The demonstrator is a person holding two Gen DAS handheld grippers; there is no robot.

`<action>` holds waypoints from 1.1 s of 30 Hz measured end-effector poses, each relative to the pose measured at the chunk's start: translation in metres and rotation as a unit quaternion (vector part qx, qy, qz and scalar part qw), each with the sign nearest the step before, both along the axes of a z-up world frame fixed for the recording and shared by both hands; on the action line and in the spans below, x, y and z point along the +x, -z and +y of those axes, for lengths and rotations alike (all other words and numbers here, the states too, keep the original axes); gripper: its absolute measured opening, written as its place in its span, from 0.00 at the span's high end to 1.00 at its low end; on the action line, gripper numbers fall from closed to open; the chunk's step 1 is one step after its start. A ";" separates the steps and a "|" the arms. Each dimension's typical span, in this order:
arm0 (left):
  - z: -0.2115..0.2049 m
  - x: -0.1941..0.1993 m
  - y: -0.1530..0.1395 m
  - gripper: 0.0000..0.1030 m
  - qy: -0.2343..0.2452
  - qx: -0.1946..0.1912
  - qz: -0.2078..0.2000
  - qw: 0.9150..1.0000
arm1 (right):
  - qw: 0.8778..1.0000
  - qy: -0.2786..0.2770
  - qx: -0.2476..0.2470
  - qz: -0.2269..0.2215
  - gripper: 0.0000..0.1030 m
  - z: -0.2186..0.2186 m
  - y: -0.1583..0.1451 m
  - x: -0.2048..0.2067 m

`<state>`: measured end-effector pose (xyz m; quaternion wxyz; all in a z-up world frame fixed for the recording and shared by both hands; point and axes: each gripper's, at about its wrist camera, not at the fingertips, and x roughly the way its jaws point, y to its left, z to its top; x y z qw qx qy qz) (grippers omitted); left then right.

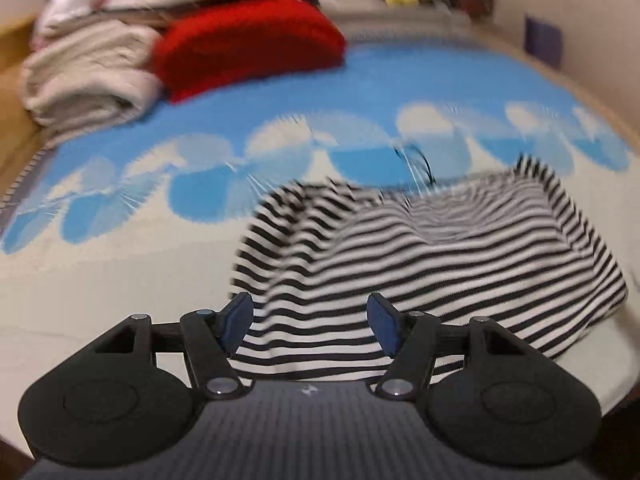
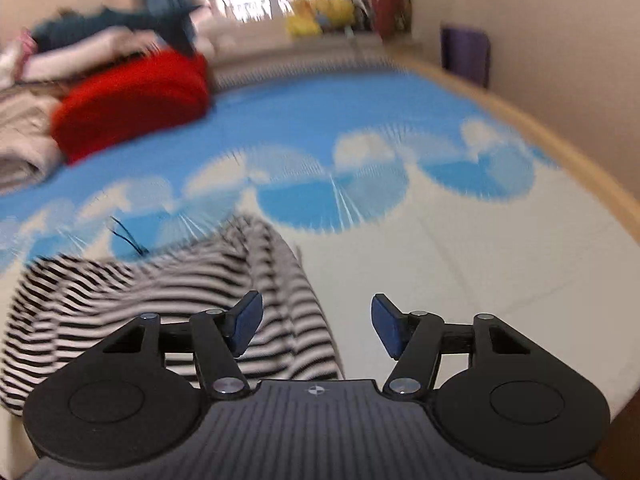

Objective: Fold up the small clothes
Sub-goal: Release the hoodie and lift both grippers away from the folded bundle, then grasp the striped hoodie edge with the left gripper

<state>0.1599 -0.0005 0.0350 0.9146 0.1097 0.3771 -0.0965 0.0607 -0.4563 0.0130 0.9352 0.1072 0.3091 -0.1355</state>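
A black-and-white striped garment (image 1: 432, 256) lies rumpled on the bed, partly folded over itself. In the left wrist view my left gripper (image 1: 310, 326) hovers over its near left part, jaws wide apart, with striped cloth showing below the gap but no pad pressing on it. The same striped garment (image 2: 160, 292) fills the lower left of the right wrist view. My right gripper (image 2: 316, 328) stands open above its right edge; cloth lies under the left finger (image 2: 246, 326), bare sheet under the right one. Both views are motion-blurred.
The bed sheet (image 1: 360, 92) is blue with white clouds, cream toward the near side. A red folded cloth (image 1: 248, 44) and a pile of cream and pink laundry (image 1: 84, 72) sit at the far left. A thin black cord (image 2: 128, 236) lies behind the garment. A wall (image 2: 560, 60) runs along the right.
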 end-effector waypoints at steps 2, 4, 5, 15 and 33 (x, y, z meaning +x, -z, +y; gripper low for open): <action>0.005 -0.020 0.006 0.33 -0.006 -0.003 -0.012 1.000 | 0.999 0.004 0.000 -0.033 0.32 0.002 -0.012 -0.018; 0.009 -0.042 0.021 0.34 -0.005 0.004 -0.005 1.000 | 0.998 0.014 0.016 -0.051 0.31 -0.001 -0.016 -0.032; 0.008 -0.045 0.029 0.36 -0.008 0.016 0.005 1.000 | 0.998 0.021 0.026 -0.052 0.31 -0.002 -0.015 -0.036; 0.024 -0.055 0.050 0.69 -0.036 -0.014 0.023 0.999 | 0.998 0.025 0.034 -0.039 0.31 0.013 -0.007 -0.052; 0.039 -0.030 0.068 0.74 -0.071 -0.067 0.070 0.993 | 0.999 -0.014 -0.048 -0.017 0.31 0.036 0.006 -0.050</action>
